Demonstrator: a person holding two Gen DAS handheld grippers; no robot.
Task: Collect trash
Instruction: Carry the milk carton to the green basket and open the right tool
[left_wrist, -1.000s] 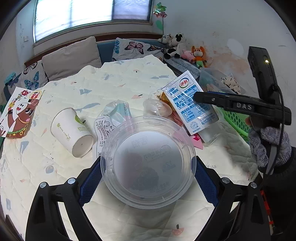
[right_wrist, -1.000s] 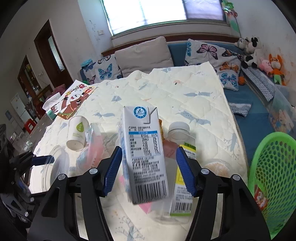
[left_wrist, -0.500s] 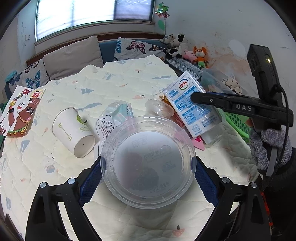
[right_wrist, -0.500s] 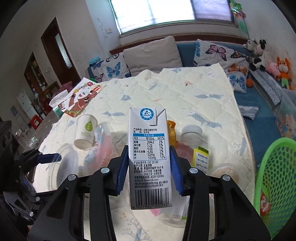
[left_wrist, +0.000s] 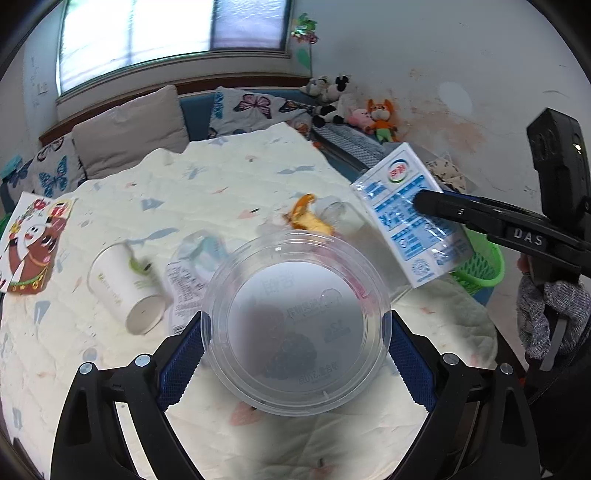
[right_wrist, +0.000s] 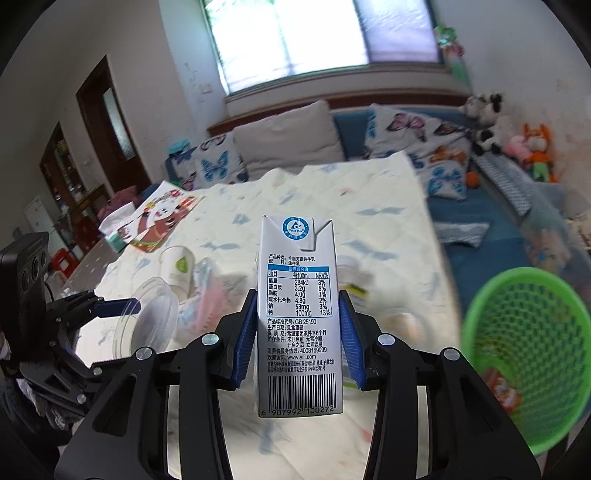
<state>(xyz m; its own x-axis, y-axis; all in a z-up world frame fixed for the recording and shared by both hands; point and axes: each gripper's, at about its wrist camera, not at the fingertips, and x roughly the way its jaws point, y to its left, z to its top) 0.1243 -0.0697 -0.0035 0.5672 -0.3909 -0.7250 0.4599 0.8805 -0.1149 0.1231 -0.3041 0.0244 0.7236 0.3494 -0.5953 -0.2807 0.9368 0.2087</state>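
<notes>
Right tongs (right_wrist: 297, 332): clamped on milk carton (right_wrist: 297, 314), carry it level over green basket (right_wrist: 528, 354).
Left tongs (left_wrist: 295, 343): gripping clear plastic lid (left_wrist: 297, 328), don't squeeze harder.

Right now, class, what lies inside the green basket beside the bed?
The green basket shows one colourful wrapper low against its wall. Its bottom is blurred and partly out of frame, so any other contents cannot be seen.

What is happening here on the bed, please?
A person is collecting trash with two handheld grippers. The right gripper has its jaws closed on a milk carton, held upright above the quilt, with the green basket to its right. The left gripper clamps a clear plastic lid. A paper cup, wrappers and a bottle lie on the quilt, not yet picked up.
</notes>
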